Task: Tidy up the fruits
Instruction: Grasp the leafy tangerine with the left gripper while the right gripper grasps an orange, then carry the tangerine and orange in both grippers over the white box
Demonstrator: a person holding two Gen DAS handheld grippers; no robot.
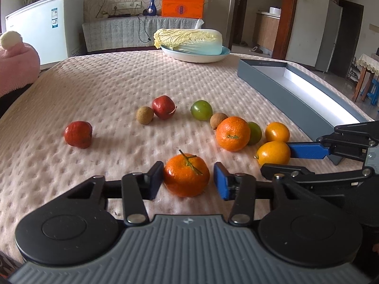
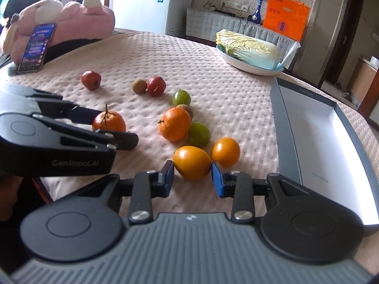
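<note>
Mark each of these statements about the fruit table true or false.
1. The stemmed tangerine sits between the left gripper's jaws. True.
2. The grey box holds two fruits. False: no fruit shows inside it.
3. The cabbage lies on a plate. True.
4. The right gripper is closed on a green fruit. False: its pads press an oval yellow-orange fruit.
</note>
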